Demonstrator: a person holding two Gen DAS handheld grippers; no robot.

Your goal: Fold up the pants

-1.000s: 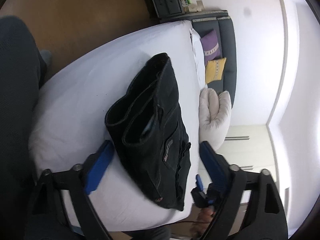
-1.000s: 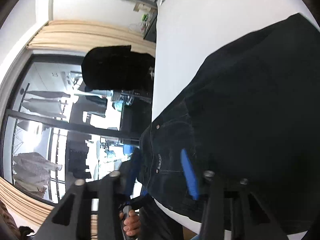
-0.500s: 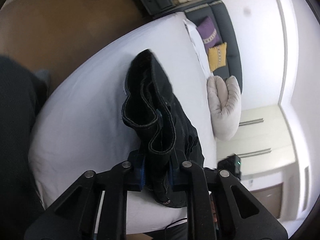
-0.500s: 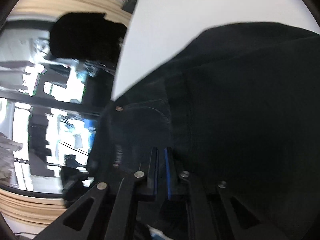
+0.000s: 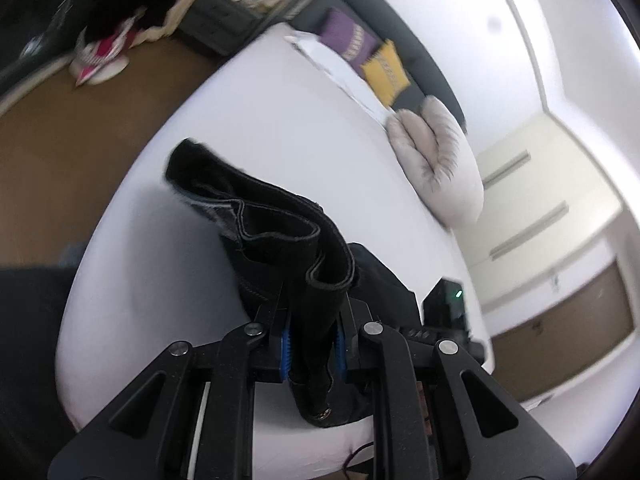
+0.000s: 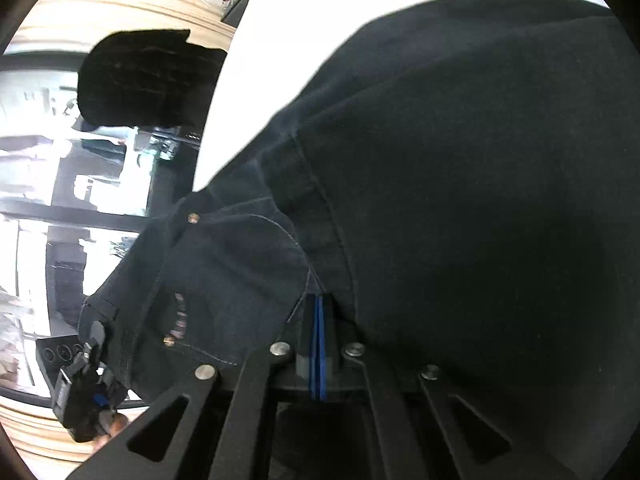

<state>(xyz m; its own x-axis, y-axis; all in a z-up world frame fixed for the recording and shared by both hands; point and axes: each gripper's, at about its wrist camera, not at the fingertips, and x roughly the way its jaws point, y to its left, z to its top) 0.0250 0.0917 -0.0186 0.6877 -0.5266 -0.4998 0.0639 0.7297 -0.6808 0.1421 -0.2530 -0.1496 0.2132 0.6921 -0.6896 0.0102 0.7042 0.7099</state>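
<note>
left tongs (image 5: 311, 344): clamped on black denim pants (image 5: 280, 240) | right tongs (image 6: 319, 344): pressed together at pants fabric | pants lifted off white bed (image 5: 180, 280)

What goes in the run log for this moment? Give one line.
task: fold pants | left gripper: shut on pants, fabric raised off bed | right gripper: shut, hold on pants unclear | fold: unfinished

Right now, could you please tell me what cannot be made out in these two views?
- Left wrist view: the pants hide the left tool pads' contact; whatever lies beneath the fabric is covered.
- Right wrist view: the pants fill the frame, so the bed is mostly hidden; whether the right tool pinches fabric is unclear.
- Left wrist view: the floor clutter is blurred.
</note>
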